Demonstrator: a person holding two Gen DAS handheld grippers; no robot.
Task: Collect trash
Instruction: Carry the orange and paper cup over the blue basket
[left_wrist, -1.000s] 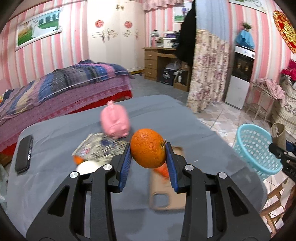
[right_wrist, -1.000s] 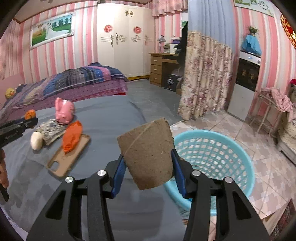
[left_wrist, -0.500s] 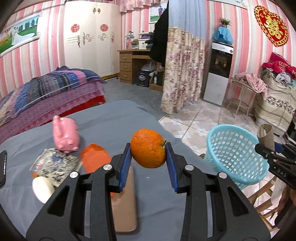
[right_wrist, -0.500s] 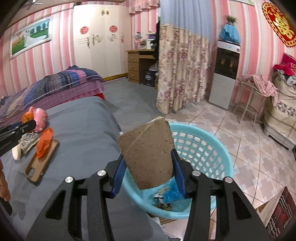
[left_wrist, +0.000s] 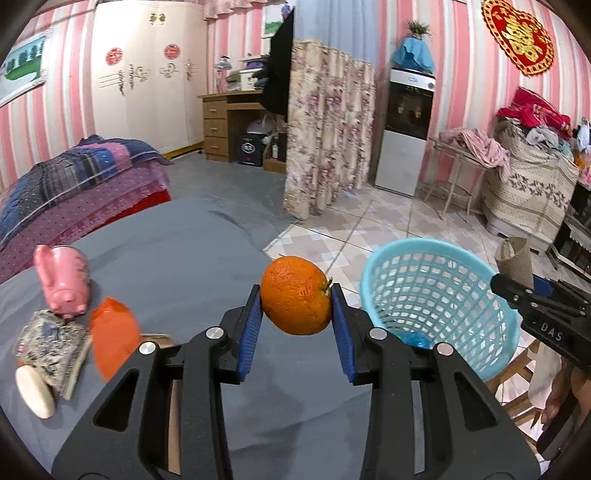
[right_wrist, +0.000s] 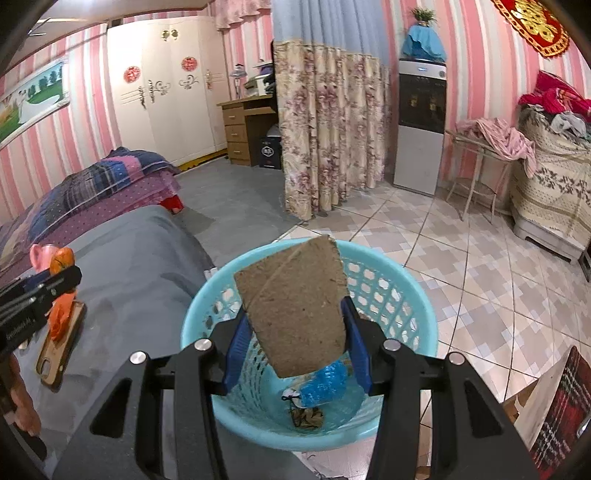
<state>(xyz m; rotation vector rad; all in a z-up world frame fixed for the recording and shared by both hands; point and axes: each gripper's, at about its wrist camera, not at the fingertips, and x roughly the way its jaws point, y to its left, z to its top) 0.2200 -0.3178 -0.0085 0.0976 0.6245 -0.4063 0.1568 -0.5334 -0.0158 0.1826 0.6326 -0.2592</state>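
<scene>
The left gripper (left_wrist: 295, 325) has its blue pads pressed against both sides of an orange (left_wrist: 295, 295), which it holds in the air above the grey-covered table (left_wrist: 207, 258), near the table's right edge. The right gripper (right_wrist: 293, 341) pinches a flat brown piece of cardboard (right_wrist: 295, 302) between its pads; the cardboard stands nearly upright, tilted a little, directly over the open mouth of the light-blue basket (right_wrist: 402, 280). The basket stands on the tiled floor just beside the table's right edge, with a crumpled blue wrapper (right_wrist: 325, 384) and some dark scraps lying at its bottom. In the left wrist view the basket (left_wrist: 376, 269) lies to the right of the orange. Toward the table's left edge sit a pink pig figure (left_wrist: 64, 280), an orange scrap (left_wrist: 112, 338), a patterned packet (left_wrist: 50, 343) and a phone case (right_wrist: 61, 345).
</scene>
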